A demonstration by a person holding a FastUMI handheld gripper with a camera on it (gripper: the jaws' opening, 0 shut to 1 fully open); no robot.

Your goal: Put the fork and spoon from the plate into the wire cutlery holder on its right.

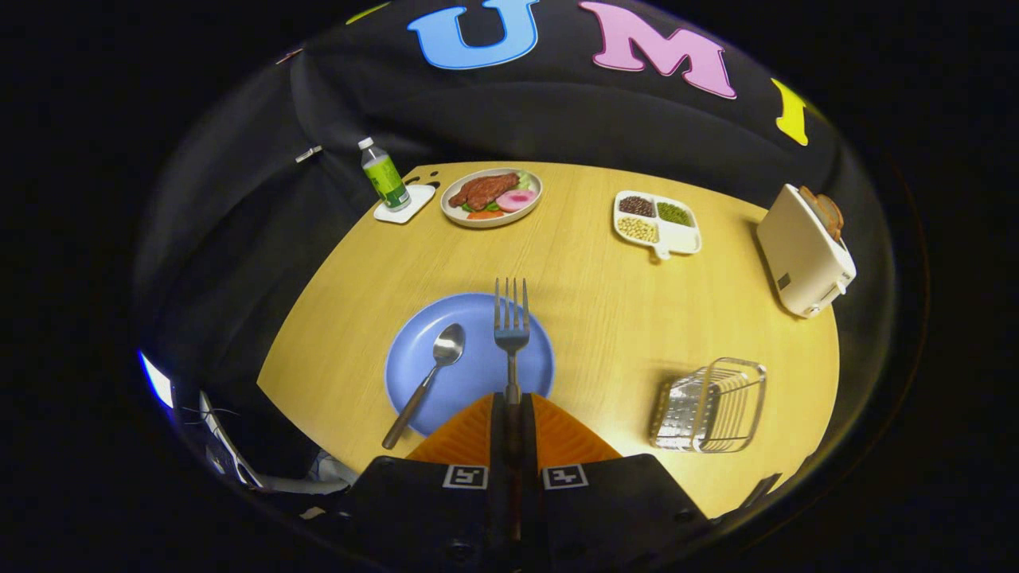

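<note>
2 orange fingers (512, 398) are pressed together on the handle of the fork (510, 330), which sticks straight out ahead of them, tines pointing away toward the far side of the tabletop (605, 302). Its long axis runs in line with the fingers, and it appears lifted over the near right part of the blue plate (478, 374) rather than lying on it, though the height is hard to judge. The fork looks like stiff polished metal: light, rigid and slick, so a hold low on the handle may let the tined end swing or slip if the grip eases.

The spoon (434, 368) lies on the plate just left of the fingers, bowl facing up and toward the far side, handle slanting back and left past the plate's near rim. That overhanging handle end seems the easiest place to take it.

The wire cutlery holder (711, 404) stands on the tabletop to the plate's right, well apart from the fork, nothing visible inside.

Farther off stand a toaster (804, 251), a divided dish of beans (657, 223), a plate of food (492, 196) and a bottle (384, 177) on a coaster.
</note>
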